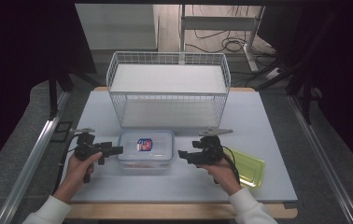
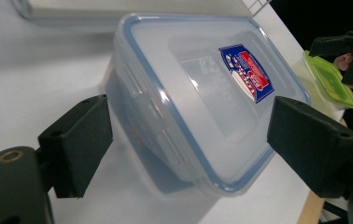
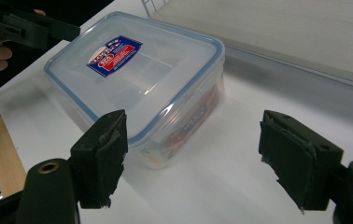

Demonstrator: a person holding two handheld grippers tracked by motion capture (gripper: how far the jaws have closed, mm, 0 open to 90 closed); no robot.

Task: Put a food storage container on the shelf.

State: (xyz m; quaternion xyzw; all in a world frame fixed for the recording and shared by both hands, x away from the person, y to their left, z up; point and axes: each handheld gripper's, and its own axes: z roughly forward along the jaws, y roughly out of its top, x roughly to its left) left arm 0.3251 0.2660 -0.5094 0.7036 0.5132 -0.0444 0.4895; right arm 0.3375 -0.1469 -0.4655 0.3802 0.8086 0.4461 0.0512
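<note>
Lidded food container (image 1: 145,149) sits flat near the table's (image 1: 268,140) front edge, before the wire basket (image 1: 167,88). Left gripper (image 1: 117,150) and right gripper (image 1: 182,154) flank it, jaws apart, gripping nothing, likely positioned for a 2-sided grasp.

The blue-and-red label (image 2: 248,72) on the container lid (image 2: 202,93) is unreadable.

Contents of the lidded container (image 3: 137,88) show only as red blurs through the cloudy wall. Its label (image 1: 144,143) is too small to read. The green lid (image 2: 329,79) is partly hidden.
</note>
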